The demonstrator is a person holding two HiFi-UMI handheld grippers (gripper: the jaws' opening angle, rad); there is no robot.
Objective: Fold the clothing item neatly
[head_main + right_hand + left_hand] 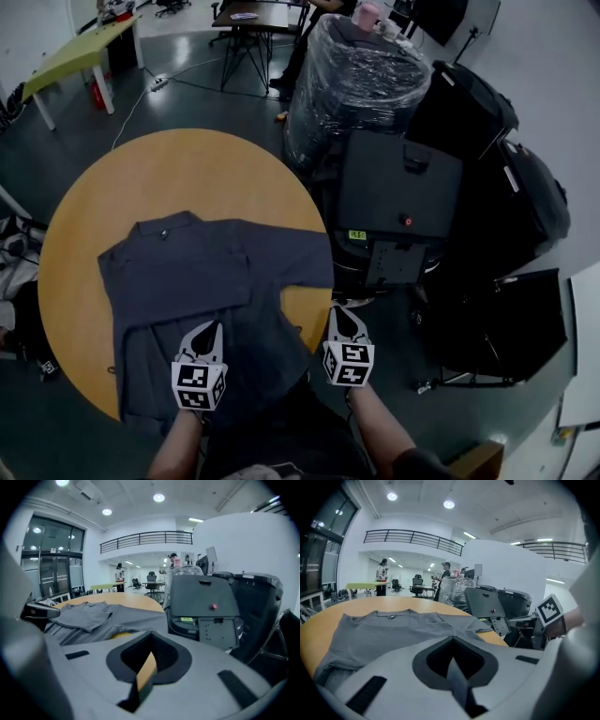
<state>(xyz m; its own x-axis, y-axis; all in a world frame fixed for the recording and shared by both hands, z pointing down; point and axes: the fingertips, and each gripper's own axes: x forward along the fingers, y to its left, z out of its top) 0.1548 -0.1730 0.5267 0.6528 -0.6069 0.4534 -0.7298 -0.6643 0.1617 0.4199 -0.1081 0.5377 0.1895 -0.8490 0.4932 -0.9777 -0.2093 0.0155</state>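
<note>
Lying on the round orange wooden table, the dark grey collared shirt has its left side folded inward. The left gripper is clenched, empty, over the shirt's near part. The right gripper is likewise clenched and empty at the table's near right edge.

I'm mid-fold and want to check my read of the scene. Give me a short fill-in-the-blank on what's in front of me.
1. The grey shirt lies on a ____ wooden table.
2. The jaws of the left gripper and the right gripper are both ____.
3. The shirt's collar points ____ from the person.
4. The black case beside the table carries a small ____ button.

Missing words: round; shut; away; red.
</note>
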